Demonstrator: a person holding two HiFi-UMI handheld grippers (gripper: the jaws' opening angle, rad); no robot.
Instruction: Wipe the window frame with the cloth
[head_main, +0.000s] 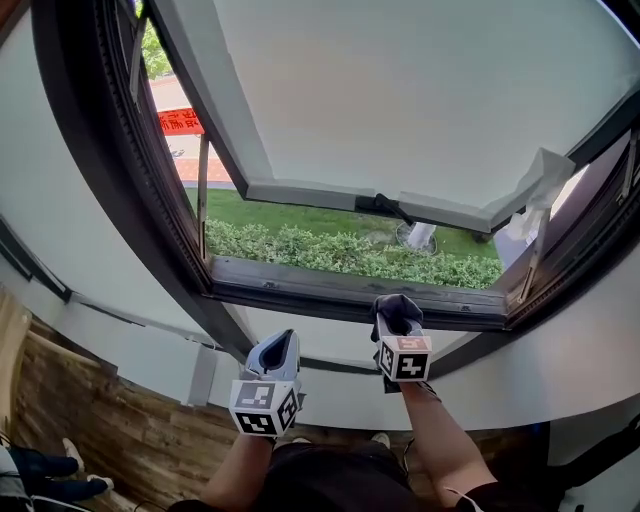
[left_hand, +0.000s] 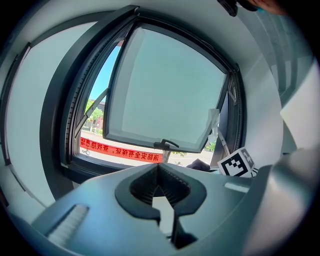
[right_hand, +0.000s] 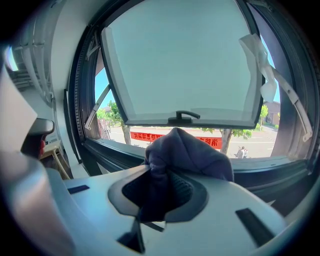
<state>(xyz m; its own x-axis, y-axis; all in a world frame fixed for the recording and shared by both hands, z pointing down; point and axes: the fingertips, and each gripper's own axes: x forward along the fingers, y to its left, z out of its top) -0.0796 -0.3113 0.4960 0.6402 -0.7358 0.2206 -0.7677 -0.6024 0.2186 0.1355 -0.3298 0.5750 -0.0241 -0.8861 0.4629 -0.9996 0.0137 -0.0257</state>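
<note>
The dark cloth (head_main: 397, 308) is bunched between the closed jaws of the right gripper (right_hand: 161, 192), its loose end lying against the lower rail of the dark window frame (head_main: 300, 288). The left gripper (head_main: 276, 352) hangs lower, to the left and clear of the frame, jaws drawn together on nothing. The window pane (head_main: 400, 100) swings outward over a hedge (head_main: 330, 250).

The cloth (right_hand: 189, 154) in the right tool (right_hand: 161, 194) is dark grey-blue; the window frame (head_main: 350, 295) ahead of it is dark brown, the banner (head_main: 180, 122) beyond red.

Soft crumpled cloth (right_hand: 190, 150), matt dark frame (head_main: 300, 287)
</note>
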